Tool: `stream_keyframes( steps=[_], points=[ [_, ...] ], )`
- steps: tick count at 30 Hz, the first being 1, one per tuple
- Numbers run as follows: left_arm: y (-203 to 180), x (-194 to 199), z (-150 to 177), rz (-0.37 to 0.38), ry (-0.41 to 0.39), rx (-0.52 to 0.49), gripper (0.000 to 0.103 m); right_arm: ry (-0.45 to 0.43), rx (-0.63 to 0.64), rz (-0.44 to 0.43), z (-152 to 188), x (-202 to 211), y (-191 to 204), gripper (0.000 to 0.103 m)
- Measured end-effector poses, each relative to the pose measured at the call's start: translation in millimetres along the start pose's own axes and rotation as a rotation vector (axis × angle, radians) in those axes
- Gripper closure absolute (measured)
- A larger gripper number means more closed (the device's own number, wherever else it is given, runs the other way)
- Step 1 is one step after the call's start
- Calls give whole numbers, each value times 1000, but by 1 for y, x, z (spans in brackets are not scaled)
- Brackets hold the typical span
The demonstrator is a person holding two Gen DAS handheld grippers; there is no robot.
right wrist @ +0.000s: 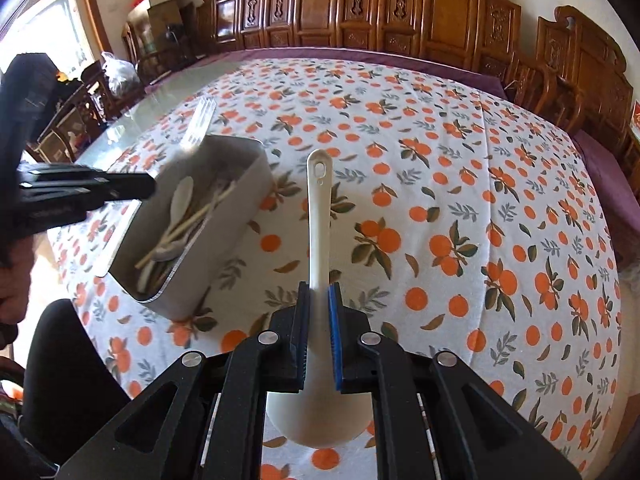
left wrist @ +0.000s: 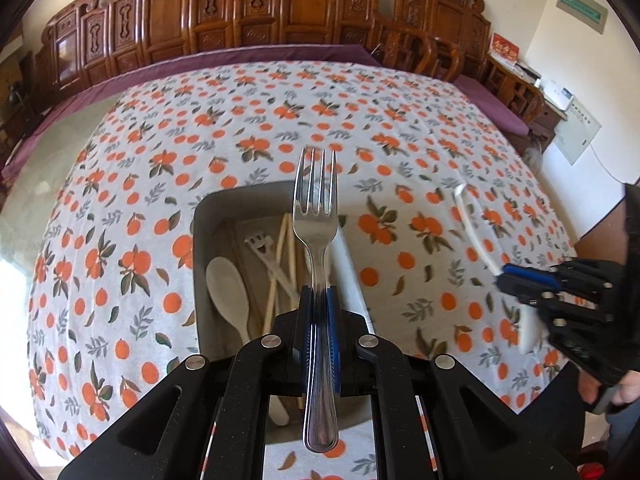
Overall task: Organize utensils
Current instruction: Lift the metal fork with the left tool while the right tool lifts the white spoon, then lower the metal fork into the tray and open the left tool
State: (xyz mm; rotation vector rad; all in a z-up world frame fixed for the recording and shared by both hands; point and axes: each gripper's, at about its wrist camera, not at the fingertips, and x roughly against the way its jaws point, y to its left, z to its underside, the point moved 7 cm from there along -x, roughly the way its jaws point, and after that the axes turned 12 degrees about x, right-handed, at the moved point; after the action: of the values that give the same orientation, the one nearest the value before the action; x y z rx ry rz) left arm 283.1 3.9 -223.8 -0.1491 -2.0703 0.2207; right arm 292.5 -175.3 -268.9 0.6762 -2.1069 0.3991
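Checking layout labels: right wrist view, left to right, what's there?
left gripper → metal fork → gray utensil box → white spoon in the right gripper.

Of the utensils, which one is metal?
The fork gripped between the left gripper's fingers; it is shiny steel, while the utensils in the grey box look pale plastic or wood.

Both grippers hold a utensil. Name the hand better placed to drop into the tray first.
Left: its gripper holds the fork right above the tray; the right gripper's white spoon is off to the side.
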Motion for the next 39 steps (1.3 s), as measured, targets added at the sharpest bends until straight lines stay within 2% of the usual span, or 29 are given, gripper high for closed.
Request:
stream_keyframes(
  steps=[9,21,27,32,36,39],
  points=[
    [27,-38,6,-47,59,29,97,-18,0,-5,-5,6,4,92],
    [42,-67,5,-81,103,50,96,-22,-28,-16,-4,8,2,92],
    [46,-54,3,-74,79,63,95,-28,-14,-29,-14,6,14,92],
    [52,-25,6,-58,33,77,94,-46,1,-54,-30,4,32,92],
    [60,1,9,-54,-12,87,86,-60,25,-76,-47,0,51,92],
    [68,19,11,-45,-40,105,85,-68,41,-90,-59,-3,65,92]
  ],
)
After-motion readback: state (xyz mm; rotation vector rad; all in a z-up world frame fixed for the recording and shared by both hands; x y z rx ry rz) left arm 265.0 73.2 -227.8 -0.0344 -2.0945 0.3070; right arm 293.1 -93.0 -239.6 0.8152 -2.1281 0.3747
